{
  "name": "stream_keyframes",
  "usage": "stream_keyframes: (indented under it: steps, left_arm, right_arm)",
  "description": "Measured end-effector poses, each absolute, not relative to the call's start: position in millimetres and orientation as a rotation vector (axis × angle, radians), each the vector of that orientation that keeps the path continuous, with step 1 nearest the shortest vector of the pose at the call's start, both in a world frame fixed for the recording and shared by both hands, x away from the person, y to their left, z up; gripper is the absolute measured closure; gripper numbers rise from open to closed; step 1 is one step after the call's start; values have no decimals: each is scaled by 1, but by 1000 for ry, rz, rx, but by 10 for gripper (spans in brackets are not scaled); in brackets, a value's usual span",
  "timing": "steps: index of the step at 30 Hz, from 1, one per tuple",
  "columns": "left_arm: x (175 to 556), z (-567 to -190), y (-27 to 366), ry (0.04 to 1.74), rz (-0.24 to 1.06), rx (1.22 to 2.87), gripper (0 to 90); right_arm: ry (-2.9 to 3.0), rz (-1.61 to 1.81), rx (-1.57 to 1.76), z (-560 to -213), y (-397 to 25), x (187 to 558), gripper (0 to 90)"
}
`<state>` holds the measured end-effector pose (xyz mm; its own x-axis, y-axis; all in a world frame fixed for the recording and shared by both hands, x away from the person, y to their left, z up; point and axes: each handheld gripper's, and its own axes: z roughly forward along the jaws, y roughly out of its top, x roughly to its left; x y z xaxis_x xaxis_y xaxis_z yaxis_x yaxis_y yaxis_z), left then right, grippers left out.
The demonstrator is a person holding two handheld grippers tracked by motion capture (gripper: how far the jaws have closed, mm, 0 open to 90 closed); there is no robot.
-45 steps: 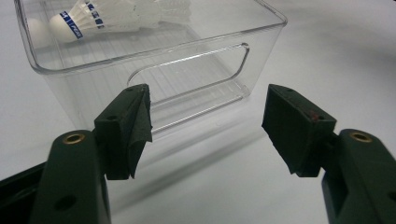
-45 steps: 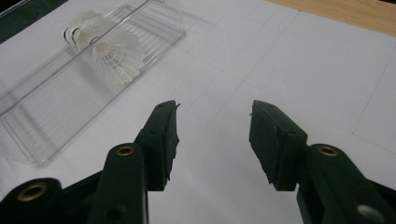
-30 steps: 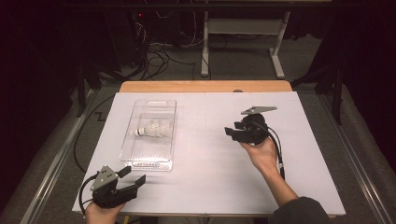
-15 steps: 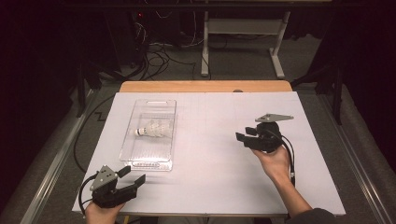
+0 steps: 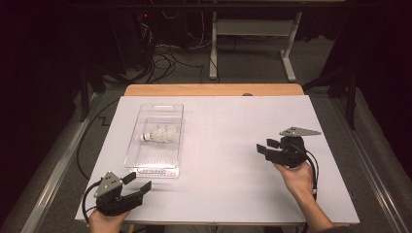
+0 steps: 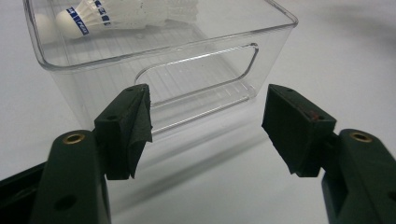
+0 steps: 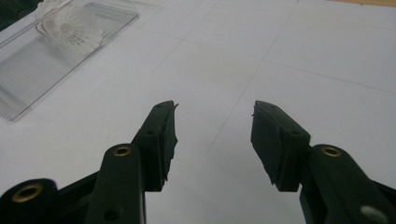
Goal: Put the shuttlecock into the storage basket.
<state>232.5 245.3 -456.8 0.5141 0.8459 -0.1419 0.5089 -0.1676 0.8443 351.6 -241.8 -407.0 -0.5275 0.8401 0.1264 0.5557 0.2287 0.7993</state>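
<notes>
Shuttlecock in the bin, both claws empty

The shuttlecock [image 5: 158,133] lies in the clear bin [image 5: 145,167] near the desk's left edge; the left claw [image 5: 137,182] gapes at the near-left corner, the right claw [image 5: 265,146] gapes near the right edge.

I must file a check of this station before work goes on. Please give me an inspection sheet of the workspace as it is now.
Surface: white table top, flat, no spills seen.
Job's things: shuttlecock lying on its side inside the clear bin.
Clutter: nothing seen.
Grippers: left gripper open, jaws facing the bin's near end wall, apart from it; right gripper open, empty, over bare table.
Cables: cable trails from the right gripper; loose cables on the floor.
Surroundings: dark room, white table frame behind.
</notes>
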Motion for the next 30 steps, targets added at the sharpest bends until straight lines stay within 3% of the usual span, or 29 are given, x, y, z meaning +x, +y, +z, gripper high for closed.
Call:
stream_keyframes:
  steps: [30]
  left_arm:
    - [234, -456, 246, 1129, 459, 1830, 334]
  right_arm:
    - [2068, 1260, 1321, -430, -280, 316, 433]
